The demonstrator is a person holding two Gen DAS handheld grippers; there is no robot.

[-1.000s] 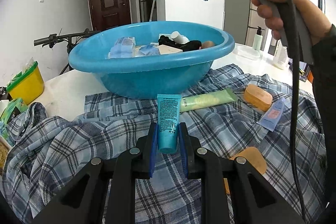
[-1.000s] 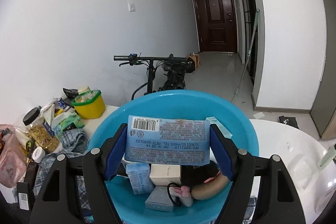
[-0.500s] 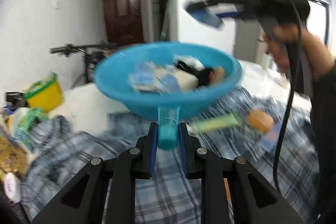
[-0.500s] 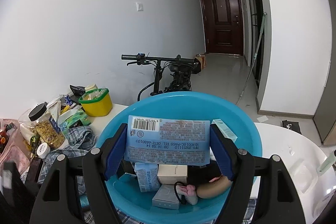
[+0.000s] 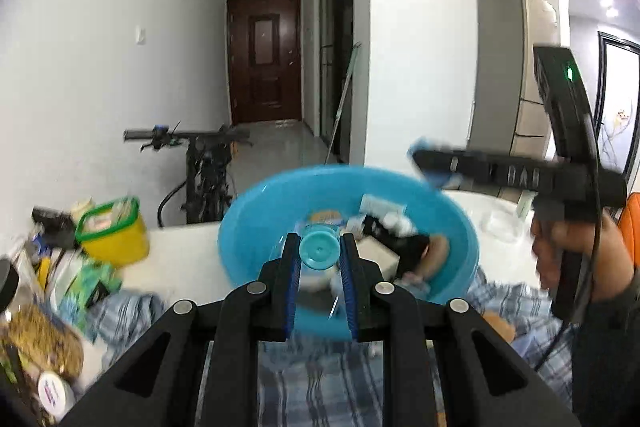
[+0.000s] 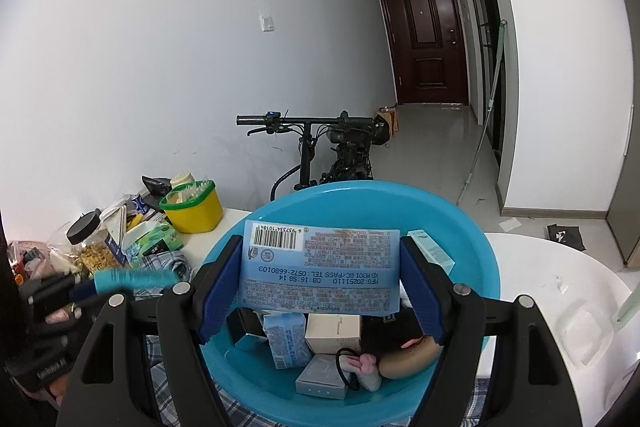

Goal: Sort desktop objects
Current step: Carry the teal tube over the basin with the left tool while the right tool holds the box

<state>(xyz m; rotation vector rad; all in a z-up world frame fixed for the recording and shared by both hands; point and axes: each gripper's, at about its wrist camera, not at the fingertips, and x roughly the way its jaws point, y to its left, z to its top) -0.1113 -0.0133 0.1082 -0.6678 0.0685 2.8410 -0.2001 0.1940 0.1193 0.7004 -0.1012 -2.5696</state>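
Note:
My left gripper [image 5: 319, 267] is shut on a teal tube [image 5: 319, 251], lifted off the cloth with its round cap end facing the camera, in front of the blue basin [image 5: 256, 211]. In the right wrist view that tube [image 6: 134, 278] shows blurred at the left, near the basin rim [image 6: 360, 187]. My right gripper [image 6: 320, 285] is shut on a light blue pack of wipes [image 6: 320, 267] held over the basin. From the left wrist view the right gripper [image 5: 432, 169] hangs above the basin's right rim, with a hand [image 5: 568, 251] on its handle.
The basin holds several small boxes, packs and a black item. A plaid shirt [image 5: 320, 379] covers the white table. A yellow tub with a green rim [image 6: 194, 207], a jar [image 6: 94, 243] and green packets sit at the left. A bicycle [image 6: 320, 147] stands behind.
My left gripper has risen off the plaid shirt with the teal tube, up toward the basin's rim, and the tube now points at the camera. The right gripper with the pack has stayed put.

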